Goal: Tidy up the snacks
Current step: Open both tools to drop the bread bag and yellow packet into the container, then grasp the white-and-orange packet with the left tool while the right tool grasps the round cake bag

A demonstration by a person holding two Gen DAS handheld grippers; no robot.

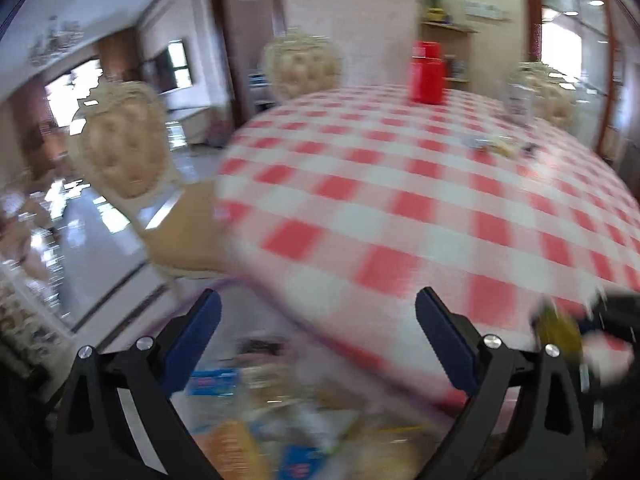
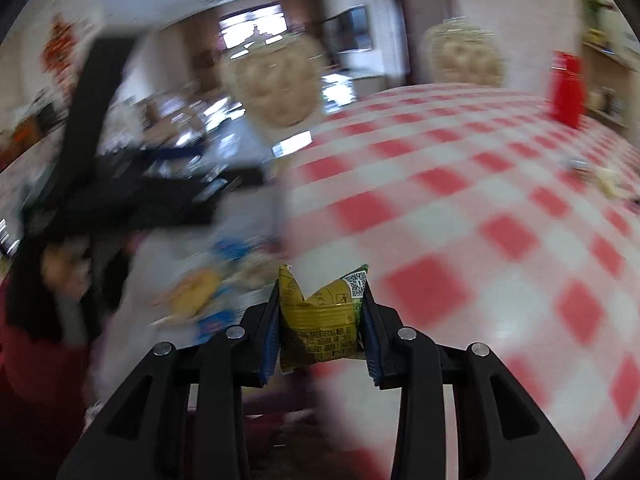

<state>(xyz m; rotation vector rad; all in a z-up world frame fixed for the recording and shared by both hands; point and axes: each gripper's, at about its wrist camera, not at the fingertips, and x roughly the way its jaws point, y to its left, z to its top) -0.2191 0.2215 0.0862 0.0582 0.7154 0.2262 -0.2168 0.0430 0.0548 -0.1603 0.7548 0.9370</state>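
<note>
Right gripper [image 2: 322, 316], jaws clamped on yellow packet [image 2: 320, 320] for sorting; left gripper [image 1: 318, 344], jaws apart, above snacks [image 1: 256, 432] at 6 o'clock.

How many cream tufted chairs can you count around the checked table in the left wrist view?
3: one chair at the left edge, one at the far side left of the red container, one far right. More may be hidden.
</note>
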